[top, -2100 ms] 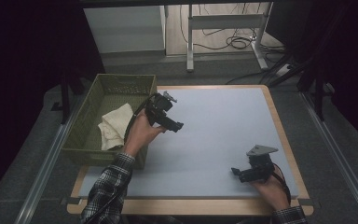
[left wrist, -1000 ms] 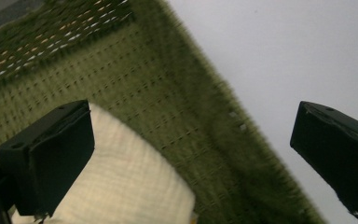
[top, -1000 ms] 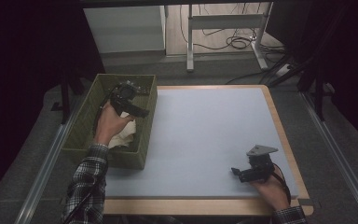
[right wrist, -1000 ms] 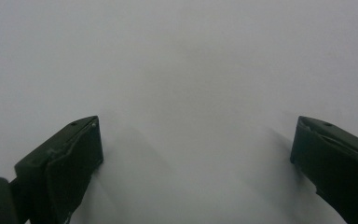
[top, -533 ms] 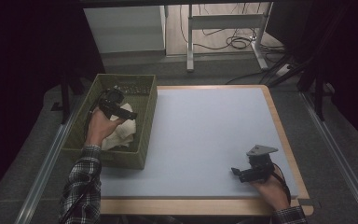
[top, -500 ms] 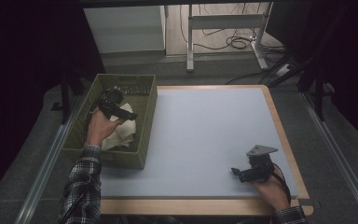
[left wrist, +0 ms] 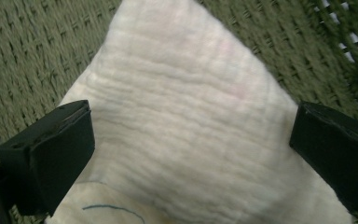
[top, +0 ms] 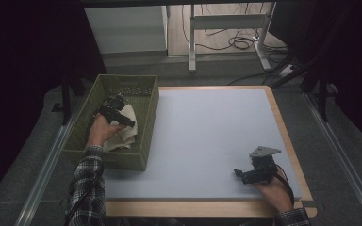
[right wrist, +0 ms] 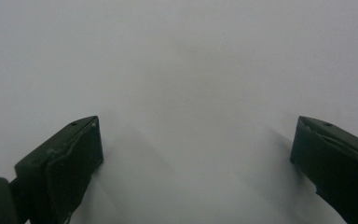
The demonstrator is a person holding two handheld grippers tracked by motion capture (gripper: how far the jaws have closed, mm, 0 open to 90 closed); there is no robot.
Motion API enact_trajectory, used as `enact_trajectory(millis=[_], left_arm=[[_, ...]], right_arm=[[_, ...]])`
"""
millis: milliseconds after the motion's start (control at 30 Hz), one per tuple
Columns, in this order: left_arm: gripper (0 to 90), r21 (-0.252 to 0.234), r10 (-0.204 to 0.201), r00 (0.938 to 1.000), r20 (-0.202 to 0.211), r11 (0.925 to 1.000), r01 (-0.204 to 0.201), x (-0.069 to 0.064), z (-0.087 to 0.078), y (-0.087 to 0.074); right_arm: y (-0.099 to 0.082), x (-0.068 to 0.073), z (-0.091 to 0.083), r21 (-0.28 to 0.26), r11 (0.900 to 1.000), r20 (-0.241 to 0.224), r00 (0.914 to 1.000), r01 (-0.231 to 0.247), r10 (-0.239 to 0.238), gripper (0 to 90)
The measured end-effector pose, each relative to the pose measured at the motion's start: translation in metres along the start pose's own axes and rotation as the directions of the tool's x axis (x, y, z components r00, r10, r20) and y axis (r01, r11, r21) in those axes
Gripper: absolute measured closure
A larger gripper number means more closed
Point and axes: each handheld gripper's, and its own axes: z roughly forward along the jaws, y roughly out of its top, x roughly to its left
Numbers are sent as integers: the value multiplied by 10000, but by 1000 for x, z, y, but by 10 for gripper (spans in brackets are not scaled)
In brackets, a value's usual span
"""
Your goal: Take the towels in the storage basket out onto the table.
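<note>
We start with the table (top: 207,141), whose pale top fills the middle of the high view inside a wooden border. At its left edge, in the left-centre of the frame, sits the green woven basket (top: 143,122), and our work is inside it.

In the basket lies a cream cloth (top: 126,123), bunched loosely against the right-hand wall, partly under our left hand. In the left gripper view the cloth (left wrist: 186,130) spreads across the centre, a corner pointing to the top of the frame, fine crinkled ribs running across it and a thin dark line near the bottom edge.

We judge it light, soft and limp: it will sag and trail once lifted and may drag on the rough weave. It looks neither fragile nor slippery. A flat spot offers the jaws little, so we would pinch a raised fold or the free corner and gather a good thickness.

Our left gripper (left wrist: 191,154) hovers right over the cloth with its jaws spread wide, one at either side of the frame, holding nothing.

Our right gripper (top: 245,175) rests at the lower right of the high view, well apart from the basket. In the right gripper view it (right wrist: 196,154) faces bare table, jaws wide apart and empty.
</note>
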Motion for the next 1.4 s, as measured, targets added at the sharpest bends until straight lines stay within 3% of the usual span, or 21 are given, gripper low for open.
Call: enact_trajectory(millis=[167,333,467,533,600,700,800,833,933,1100,1233,1400], left_arm=[[2,577,-424,9990,126,9975,416,7,7,1],[7,1494,-881,9957,281,9853,830,11,19,-1],[49,2145,-692,9970,342,9749,602,10,26,-2],[143,2317,-771,9947,678,9710,595,9,28,-3],[179,2311,-775,9940,767,9712,579,10,26,-4],[329,2285,-732,9950,674,9719,560,10,23,-5],[520,2226,-626,9951,771,9739,441,8,19,-5],[644,2247,-623,9944,854,9735,417,8,18,-5],[758,2277,-641,9943,846,9728,434,9,17,-6],[783,2080,-321,9965,773,9780,154,7,13,-5],[783,1345,-306,9968,738,9907,204,8,3,-5],[780,714,-182,9967,796,9974,125,9,-13,-4]], right_arm=[[0,0,0,-4,10000,-8,10000,-4,4,22],[0,0,0,-3,10000,-3,10000,-3,3,22],[0,0,0,-2,10000,-4,10000,-1,1,22],[0,0,0,-3,10000,-9,10000,-8,8,22],[0,0,0,-1,10000,-4,10000,-2,2,22],[0,0,0,-1,10000,-8,10000,-7,7,22],[0,0,0,-1,10000,-9,10000,-6,6,22],[0,0,0,-2,10000,-9,10000,-6,6,22],[0,0,0,-2,10000,-9,10000,-5,5,22],[0,0,0,-2,10000,-10,10000,-8,8,22],[0,0,0,0,10000,-6,10000,-5,5,22],[0,0,0,0,10000,-5,10000,-5,5,22]])
